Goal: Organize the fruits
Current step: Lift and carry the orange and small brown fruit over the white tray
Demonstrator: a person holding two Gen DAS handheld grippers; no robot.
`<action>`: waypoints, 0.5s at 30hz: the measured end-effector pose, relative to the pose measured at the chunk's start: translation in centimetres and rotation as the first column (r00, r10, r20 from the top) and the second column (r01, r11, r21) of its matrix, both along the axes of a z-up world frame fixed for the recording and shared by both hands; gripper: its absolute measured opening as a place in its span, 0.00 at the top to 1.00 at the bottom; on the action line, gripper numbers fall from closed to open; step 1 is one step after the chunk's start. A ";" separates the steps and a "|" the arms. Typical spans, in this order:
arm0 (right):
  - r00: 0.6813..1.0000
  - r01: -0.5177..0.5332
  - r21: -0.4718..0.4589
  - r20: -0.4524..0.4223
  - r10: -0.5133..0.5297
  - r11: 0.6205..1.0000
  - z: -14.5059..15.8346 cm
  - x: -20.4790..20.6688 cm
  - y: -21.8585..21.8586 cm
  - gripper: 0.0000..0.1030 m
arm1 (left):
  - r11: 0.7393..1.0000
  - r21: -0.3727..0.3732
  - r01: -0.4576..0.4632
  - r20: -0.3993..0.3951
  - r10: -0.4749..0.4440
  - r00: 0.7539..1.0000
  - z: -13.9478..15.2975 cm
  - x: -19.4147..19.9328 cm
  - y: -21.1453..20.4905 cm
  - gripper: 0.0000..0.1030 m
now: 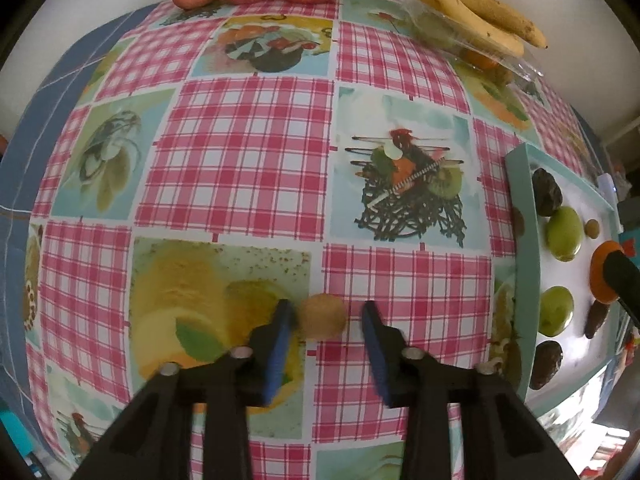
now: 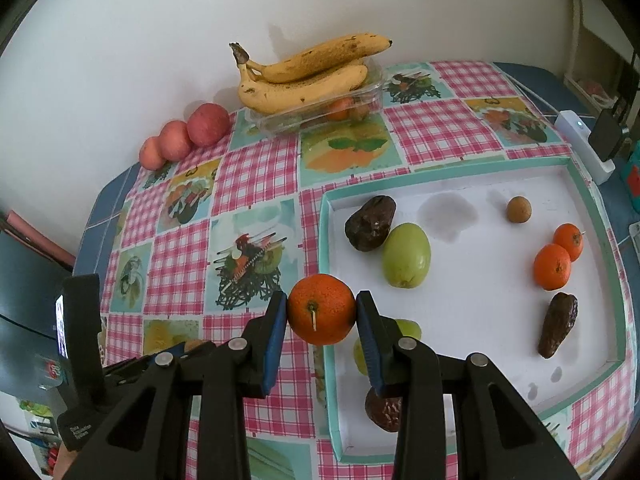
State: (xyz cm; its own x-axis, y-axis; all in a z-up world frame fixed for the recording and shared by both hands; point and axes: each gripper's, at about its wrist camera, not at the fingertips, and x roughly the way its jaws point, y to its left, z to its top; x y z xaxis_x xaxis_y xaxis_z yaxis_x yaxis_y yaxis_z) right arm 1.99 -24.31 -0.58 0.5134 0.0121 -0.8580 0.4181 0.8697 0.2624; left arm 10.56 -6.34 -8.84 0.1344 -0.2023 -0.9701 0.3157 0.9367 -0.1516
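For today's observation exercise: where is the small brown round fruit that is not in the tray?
In the left wrist view, the small brown fruit lies on the checked tablecloth between the open left gripper fingers, nearer the left one.

The tray [image 2: 600, 216] sits on the counter [image 2: 256, 184], on the right side. Three apples [image 2: 208, 124] line up by the back wall. Right of them, bananas [image 2: 304, 76] lie on a box [image 2: 368, 88]. Left of the tray, a small round fruit [image 1: 322, 316] lies on the counter.
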 end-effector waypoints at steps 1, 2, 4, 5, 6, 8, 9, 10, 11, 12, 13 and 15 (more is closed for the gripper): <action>1.000 0.000 0.001 0.000 0.000 1.000 0.0 0.0 -0.1 0.65 | 1.000 -0.009 -0.001 0.000 0.001 1.000 0.1 -0.1 0.0 0.70; 1.000 0.000 0.003 0.001 0.000 1.000 0.0 0.0 -0.1 0.65 | 1.000 -0.015 -0.002 0.001 0.002 1.000 0.3 0.1 0.2 0.71; 1.000 0.002 0.004 0.000 -0.002 1.000 0.0 -0.1 -0.2 0.64 | 1.000 -0.018 0.004 0.017 -0.004 1.000 0.8 0.1 0.1 0.72; 1.000 0.003 0.006 -0.001 -0.003 1.000 0.0 -0.1 -0.3 0.65 | 1.000 -0.021 0.007 0.022 -0.007 1.000 1.2 0.3 0.2 0.73; 1.000 0.005 0.008 -0.002 -0.005 1.000 -0.1 -0.1 -0.4 0.64 | 1.000 -0.024 0.007 0.023 -0.006 1.000 1.6 0.7 0.1 0.75; 1.000 0.013 0.012 0.001 -0.013 1.000 0.0 -0.3 -0.6 0.65 | 0.999 -0.043 0.011 0.042 -0.009 0.999 2.4 0.6 0.0 0.76; 1.000 0.021 0.015 0.004 -0.022 1.000 0.0 -0.4 -1.0 0.64 | 0.999 -0.047 0.018 0.055 -0.015 0.998 2.9 0.5 -0.2 0.76; 1.000 0.029 0.018 0.004 -0.029 0.999 0.0 -0.5 -1.3 0.64 | 0.998 -0.049 0.027 0.066 -0.024 0.998 3.2 0.5 -0.3 0.76; 0.999 0.037 0.020 0.004 -0.037 0.999 0.0 -0.6 -1.5 0.64 | 0.998 -0.048 0.033 0.070 -0.029 0.997 3.2 0.5 -0.3 0.76; 0.999 0.043 0.022 0.002 -0.043 0.999 0.0 -0.7 -1.8 0.64 | 0.999 -0.045 0.030 0.069 -0.027 0.997 3.2 0.6 -0.4 0.76; 0.999 0.049 0.023 0.000 -0.049 0.999 -0.1 -0.8 -2.0 0.65 | 0.999 -0.036 0.024 0.062 -0.022 0.998 2.9 0.7 -0.3 0.76; 0.998 0.058 0.025 -0.004 -0.058 0.998 -0.1 -0.9 -2.4 0.65 | 1.000 -0.006 0.019 0.050 -0.019 0.999 2.3 0.8 -0.1 0.75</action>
State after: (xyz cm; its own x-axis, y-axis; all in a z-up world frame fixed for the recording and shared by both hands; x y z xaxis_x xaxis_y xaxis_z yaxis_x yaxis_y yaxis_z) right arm 1.10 -26.70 -0.73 0.5113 0.0043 -0.8594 0.4682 0.8372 0.2827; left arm 11.40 -6.48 -6.56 0.1784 -0.2120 -0.9609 0.3404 0.9295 -0.1418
